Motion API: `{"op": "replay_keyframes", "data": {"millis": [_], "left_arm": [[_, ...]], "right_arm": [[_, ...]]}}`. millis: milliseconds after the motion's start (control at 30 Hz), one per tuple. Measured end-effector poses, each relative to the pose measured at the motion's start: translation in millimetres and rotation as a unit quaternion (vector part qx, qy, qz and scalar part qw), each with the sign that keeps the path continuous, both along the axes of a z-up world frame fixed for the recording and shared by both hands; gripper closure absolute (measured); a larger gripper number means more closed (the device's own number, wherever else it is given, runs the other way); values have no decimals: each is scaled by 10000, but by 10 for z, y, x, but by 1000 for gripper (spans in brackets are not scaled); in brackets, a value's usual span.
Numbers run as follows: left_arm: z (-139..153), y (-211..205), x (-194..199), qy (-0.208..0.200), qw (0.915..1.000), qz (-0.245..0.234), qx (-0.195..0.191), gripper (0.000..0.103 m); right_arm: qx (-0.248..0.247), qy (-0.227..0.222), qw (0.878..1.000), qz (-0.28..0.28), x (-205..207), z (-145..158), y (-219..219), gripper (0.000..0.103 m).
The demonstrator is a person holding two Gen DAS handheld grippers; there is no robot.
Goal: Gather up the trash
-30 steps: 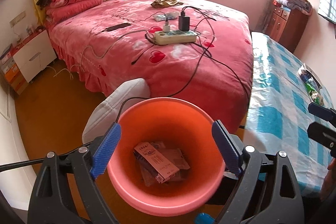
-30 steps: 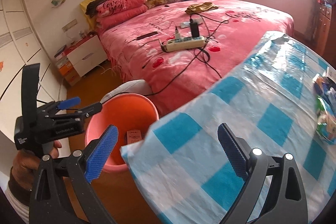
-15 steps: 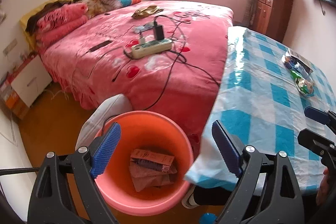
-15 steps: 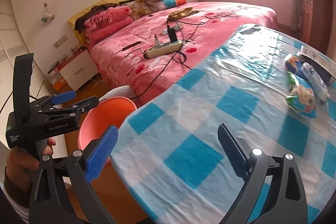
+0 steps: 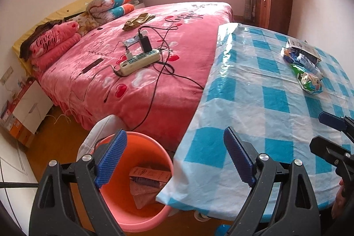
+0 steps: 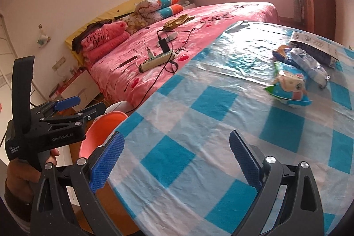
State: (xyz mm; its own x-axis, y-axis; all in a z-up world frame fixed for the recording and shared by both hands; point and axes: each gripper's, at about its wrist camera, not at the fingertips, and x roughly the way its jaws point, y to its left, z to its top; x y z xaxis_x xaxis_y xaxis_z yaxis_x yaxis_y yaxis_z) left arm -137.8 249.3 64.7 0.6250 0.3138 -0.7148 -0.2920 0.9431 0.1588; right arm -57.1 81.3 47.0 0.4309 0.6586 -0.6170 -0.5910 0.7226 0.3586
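An orange bucket [image 5: 132,211] stands on the floor by the table's corner, with brown wrappers [image 5: 148,178] lying in it. My left gripper [image 5: 174,132] hangs open and empty, over the bucket's rim and the corner of the blue-checked tablecloth [image 5: 254,107]. Crumpled snack bags [image 5: 307,79] lie at the table's far right. My right gripper [image 6: 177,134] is open above the tablecloth [image 6: 199,125], well short of the snack bags [image 6: 289,85]. Each view catches the other tool: the left gripper [image 6: 81,106] held by a hand, the right gripper [image 5: 325,133] at the edge.
A pink bed [image 5: 154,41] with a power strip [image 5: 139,61] and trailing cables lies beyond the table. A flat printed box [image 6: 314,45] sits behind the bags. A wooden cabinet [image 5: 274,6] stands at the far wall, a white nightstand [image 5: 31,107] at left.
Both grippers have swung right, away from the bucket and over the table. The bucket has slid to the lower left of the left view, and the snack bags have come closer.
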Motion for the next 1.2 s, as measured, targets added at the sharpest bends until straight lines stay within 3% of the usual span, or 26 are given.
{"op": "replay_keyframes", "data": {"millis": [233, 967, 1200], "left_arm": [[40, -235, 146, 59, 9995, -149, 277, 14], [34, -895, 602, 253, 9955, -671, 613, 14], [95, -1150, 755, 252, 9944, -907, 475, 14]], "right_arm": [[173, 52, 9994, -285, 144, -30, -304, 8], [430, 394, 9907, -1233, 503, -155, -1096, 6], [368, 326, 9883, -1442, 566, -172, -1301, 6]]}}
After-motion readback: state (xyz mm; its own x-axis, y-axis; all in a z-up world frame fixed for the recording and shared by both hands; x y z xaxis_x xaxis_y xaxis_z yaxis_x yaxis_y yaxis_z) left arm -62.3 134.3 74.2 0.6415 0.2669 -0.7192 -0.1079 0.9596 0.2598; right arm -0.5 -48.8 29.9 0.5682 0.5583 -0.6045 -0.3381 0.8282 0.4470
